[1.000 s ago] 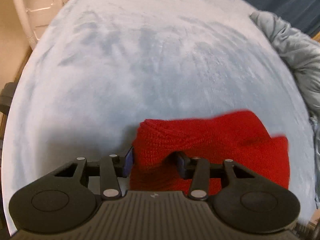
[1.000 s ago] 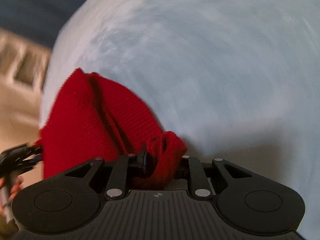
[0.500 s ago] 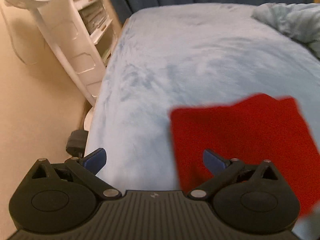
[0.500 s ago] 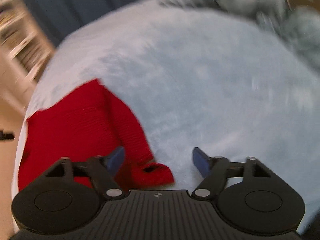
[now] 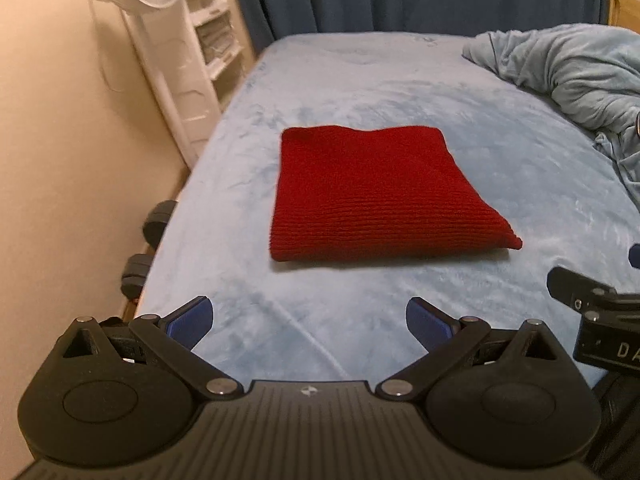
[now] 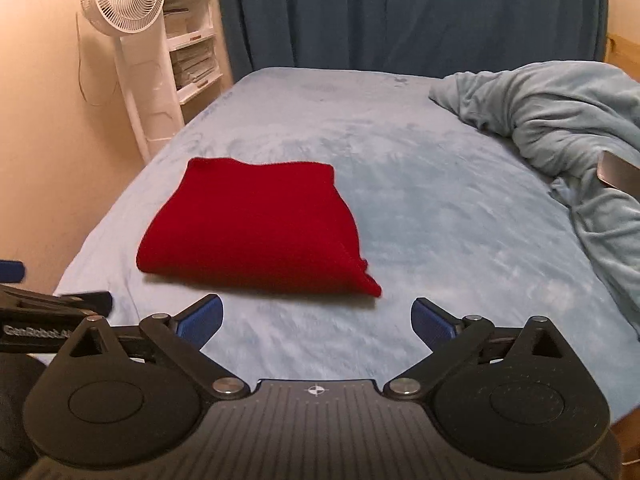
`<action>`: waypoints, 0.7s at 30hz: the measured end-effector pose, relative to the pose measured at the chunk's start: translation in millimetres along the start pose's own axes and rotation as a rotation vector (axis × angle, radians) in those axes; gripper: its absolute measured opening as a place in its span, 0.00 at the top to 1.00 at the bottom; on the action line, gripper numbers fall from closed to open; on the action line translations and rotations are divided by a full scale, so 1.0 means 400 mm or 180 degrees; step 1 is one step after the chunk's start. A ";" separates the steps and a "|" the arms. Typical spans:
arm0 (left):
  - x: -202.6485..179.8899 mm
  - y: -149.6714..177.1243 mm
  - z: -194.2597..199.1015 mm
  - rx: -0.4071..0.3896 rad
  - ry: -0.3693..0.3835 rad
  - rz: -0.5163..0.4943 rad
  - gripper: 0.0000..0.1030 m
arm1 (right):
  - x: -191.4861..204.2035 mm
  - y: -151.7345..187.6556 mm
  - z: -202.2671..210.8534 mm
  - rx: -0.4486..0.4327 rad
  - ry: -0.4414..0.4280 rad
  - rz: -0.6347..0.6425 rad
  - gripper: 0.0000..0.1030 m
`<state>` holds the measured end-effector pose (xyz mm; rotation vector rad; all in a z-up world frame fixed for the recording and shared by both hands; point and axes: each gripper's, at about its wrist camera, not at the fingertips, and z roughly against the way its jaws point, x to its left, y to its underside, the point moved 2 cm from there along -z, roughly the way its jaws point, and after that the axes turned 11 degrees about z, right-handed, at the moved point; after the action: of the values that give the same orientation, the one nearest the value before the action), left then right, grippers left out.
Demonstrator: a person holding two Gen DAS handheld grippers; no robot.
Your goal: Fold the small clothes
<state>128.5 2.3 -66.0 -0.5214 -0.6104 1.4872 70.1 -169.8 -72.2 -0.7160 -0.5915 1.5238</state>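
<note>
A red knitted garment (image 5: 372, 196) lies folded into a flat rectangle on the light blue bed (image 5: 360, 80); the right wrist view shows the same garment (image 6: 256, 228) left of centre. My left gripper (image 5: 308, 320) hovers open above the bed's near edge, well short of the garment, nothing between its blue pads. My right gripper (image 6: 316, 320) is also back from the garment, its jaws still opening and nothing between them. Each gripper shows at the edge of the other's view: the right one (image 5: 592, 300) and the left one (image 6: 48, 304).
A crumpled light blue blanket (image 6: 560, 120) is heaped on the bed's right side. A white standing fan (image 6: 124, 0) and white shelves (image 6: 192, 40) stand on the left by the beige wall. Dark blue curtains (image 6: 400, 12) hang behind. Dark dumbbells (image 5: 154, 224) lie on the floor by the bed.
Both grippers let go of the red garment, opened wide and pulled back and up. The garment, bunched in the jaws before, now lies flat and folded on the bed.
</note>
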 end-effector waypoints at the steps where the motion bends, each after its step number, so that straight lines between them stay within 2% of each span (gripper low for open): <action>1: 0.005 0.007 0.012 0.0000 -0.0001 0.0034 0.00 | 0.007 0.007 0.015 -0.0013 0.0009 -0.0003 0.03; 10: 0.033 0.038 0.086 -0.0034 0.0025 0.0160 0.00 | 0.045 0.046 0.085 -0.0129 0.0070 0.0043 0.03; 21: 0.039 0.038 0.093 -0.0004 0.0044 0.0201 0.00 | 0.052 0.041 0.095 -0.0144 0.0079 0.0033 0.03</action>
<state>92.3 16.4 -47.6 -0.5559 -0.5888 1.5418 30.7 -148.5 -60.8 -0.7724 -0.6060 1.5132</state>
